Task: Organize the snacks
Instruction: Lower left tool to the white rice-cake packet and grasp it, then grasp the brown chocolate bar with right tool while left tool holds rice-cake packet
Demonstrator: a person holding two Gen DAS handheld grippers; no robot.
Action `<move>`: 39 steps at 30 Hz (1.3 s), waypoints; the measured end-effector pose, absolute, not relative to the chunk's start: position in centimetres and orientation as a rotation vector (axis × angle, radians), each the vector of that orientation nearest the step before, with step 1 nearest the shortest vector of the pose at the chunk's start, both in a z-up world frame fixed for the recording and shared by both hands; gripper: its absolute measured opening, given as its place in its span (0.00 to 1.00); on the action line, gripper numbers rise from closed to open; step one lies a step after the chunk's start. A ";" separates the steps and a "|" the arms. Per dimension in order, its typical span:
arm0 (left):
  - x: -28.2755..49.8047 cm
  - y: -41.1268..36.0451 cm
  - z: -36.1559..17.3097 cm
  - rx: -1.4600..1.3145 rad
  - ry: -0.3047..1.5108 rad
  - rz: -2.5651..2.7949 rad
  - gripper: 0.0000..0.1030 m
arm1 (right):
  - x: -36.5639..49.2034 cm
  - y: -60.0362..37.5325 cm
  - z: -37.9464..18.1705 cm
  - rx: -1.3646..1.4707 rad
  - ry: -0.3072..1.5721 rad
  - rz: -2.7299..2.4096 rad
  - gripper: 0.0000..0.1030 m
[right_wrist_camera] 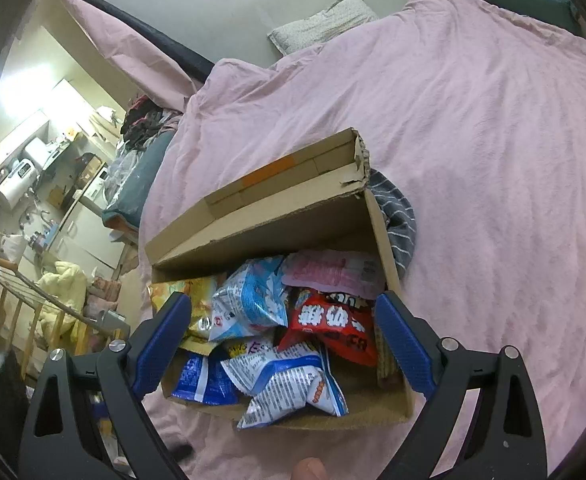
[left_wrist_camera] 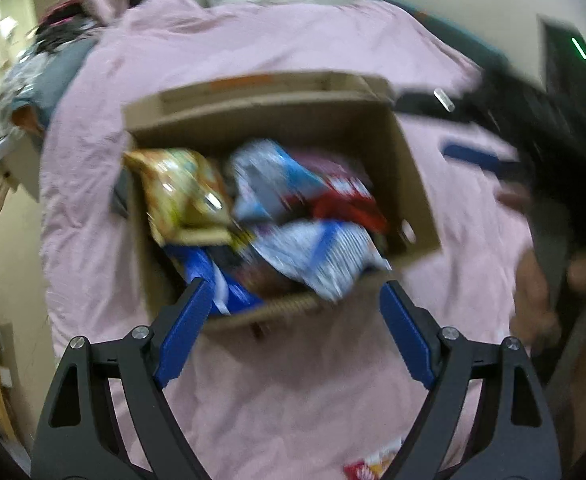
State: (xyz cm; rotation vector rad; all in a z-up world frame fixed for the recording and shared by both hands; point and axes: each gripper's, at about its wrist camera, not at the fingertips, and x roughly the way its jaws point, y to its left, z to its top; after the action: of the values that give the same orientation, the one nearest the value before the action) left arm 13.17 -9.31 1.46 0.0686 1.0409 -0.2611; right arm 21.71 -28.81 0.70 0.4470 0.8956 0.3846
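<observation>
An open cardboard box [right_wrist_camera: 277, 216] sits on a pink duvet [right_wrist_camera: 473, 140]. It holds several snack bags: a red one [right_wrist_camera: 333, 324], a light blue one [right_wrist_camera: 249, 304], a white and blue one [right_wrist_camera: 289, 384], a pink packet [right_wrist_camera: 333, 272] and a yellow one [right_wrist_camera: 197, 292]. My right gripper [right_wrist_camera: 283, 304] hovers open over the box's near end, nothing pressed between its pads. My left gripper [left_wrist_camera: 293, 292] is open above the box's [left_wrist_camera: 409, 184] near edge, in a blurred view. The right gripper [left_wrist_camera: 421, 126] shows there beside the box. A red and yellow packet [left_wrist_camera: 369, 468] lies loose on the duvet.
A grey striped cloth [right_wrist_camera: 401, 216] lies against the box's right side. A pillow [right_wrist_camera: 321, 24] rests at the bed's head, and a pile of clothes [right_wrist_camera: 145, 120] at its left edge. A drying rack [right_wrist_camera: 33, 300] stands left of the bed. A person's hand [left_wrist_camera: 533, 292] is at the right.
</observation>
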 end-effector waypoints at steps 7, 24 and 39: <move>9.0 -10.5 -1.0 0.129 1.107 -0.358 0.81 | 19.4 -29.7 0.0 0.414 0.940 0.395 0.94; 1.7 -17.4 -10.0 0.358 1.428 -0.794 0.81 | 12.5 -33.0 -2.4 0.533 1.086 0.390 0.95; 2.5 -14.4 -11.3 0.234 1.478 -0.643 0.27 | 13.6 -28.6 -5.8 0.465 1.221 0.427 0.95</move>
State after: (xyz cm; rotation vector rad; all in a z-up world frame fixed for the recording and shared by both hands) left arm 2.52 -14.37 -11.28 0.2345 1.4776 -0.6428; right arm 13.64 -28.58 -5.83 0.4654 1.2214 0.4271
